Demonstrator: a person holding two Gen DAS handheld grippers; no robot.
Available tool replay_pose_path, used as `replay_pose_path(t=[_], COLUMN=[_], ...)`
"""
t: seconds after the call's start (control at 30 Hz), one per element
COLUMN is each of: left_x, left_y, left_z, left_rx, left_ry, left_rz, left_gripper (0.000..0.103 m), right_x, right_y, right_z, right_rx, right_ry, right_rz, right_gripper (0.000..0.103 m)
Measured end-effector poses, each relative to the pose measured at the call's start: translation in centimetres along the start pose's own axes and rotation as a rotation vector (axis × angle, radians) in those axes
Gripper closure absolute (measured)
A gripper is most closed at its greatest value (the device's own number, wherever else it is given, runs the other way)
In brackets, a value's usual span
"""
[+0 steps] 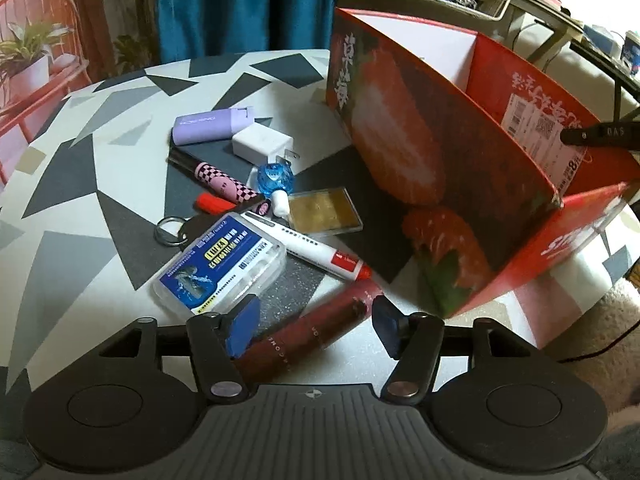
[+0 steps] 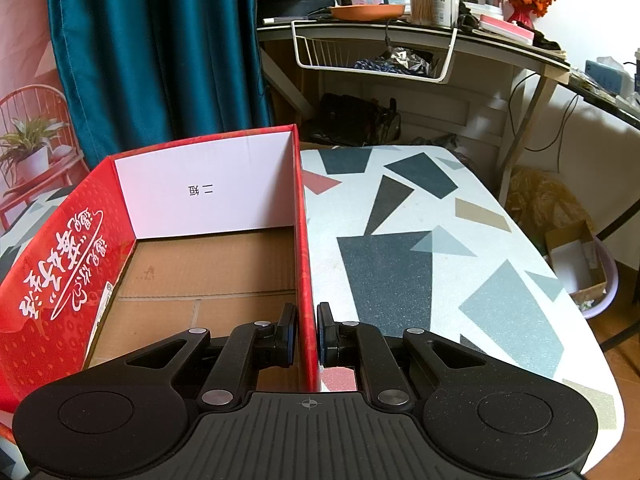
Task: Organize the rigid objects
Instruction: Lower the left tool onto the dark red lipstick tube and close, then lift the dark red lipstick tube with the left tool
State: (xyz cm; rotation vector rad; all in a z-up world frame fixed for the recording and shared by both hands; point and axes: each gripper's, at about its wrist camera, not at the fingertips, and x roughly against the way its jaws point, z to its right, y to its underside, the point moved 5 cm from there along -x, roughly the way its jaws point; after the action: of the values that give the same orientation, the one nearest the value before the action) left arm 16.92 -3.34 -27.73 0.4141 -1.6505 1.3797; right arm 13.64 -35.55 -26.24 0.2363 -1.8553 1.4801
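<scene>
Where legible, "DAS" on black tool [image 1: 596, 136] beside red box [image 1: 420, 152]

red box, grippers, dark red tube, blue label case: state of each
red box: open-topped, nothing visible inside
right gripper: shut on the box wall
left gripper: open, pads astride the tube
dark red tube: lying on the table
blue-label clear case: closed, lying flat

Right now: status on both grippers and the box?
Left gripper open, jaws straddling dark red tube, not clamped. Right gripper shut on red box wall. Box empty; clutter beside it.
</scene>
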Motion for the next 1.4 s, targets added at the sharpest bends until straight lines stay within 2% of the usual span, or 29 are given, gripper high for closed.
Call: replay_pose_path(t=[0.23, 0.3, 0.37, 0.47, 1.1, 1.4], left_x=[-1.4, -1.6, -1.7, -1.8, -3.5, -3.7], left_y=[0.5, 0.7, 0.5, 0.2, -1.7, -2.0], left_z=[-0.2, -0.5, -0.9, -1.4, -2.1, -2.9], left_rx=[-0.009, 0.006, 0.012, 0.018, 0.047, 0.091], left_ry=[-0.019, -0.023, -0.054, -0.079, -0.087, -0.042], left_rz=[-0.059, -0.066, -0.056, -0.041, 0.035, 0.079], left_gripper=[0.04, 0.047, 0.063, 0.072, 0.077, 0.079], right_x=[0.0, 0.0, 0.0, 0.0, 0.2, 0.2], right_y=[0.0, 0.0, 0.0, 0.0, 0.0, 0.0], right_z=[0.0, 0.0, 0.0, 0.0, 0.1, 0.0], right_rx=[0.001, 0.001, 0.001, 0.002, 0.011, 0.016], right_ry=[0.0, 0.0, -0.001, 0.0, 0.008, 0.012], right_rz=[-0.001, 0.0, -0.001, -0.001, -0.002, -0.003], right_gripper=[0.093, 0.093, 0.093, 0.093, 0.093, 0.093])
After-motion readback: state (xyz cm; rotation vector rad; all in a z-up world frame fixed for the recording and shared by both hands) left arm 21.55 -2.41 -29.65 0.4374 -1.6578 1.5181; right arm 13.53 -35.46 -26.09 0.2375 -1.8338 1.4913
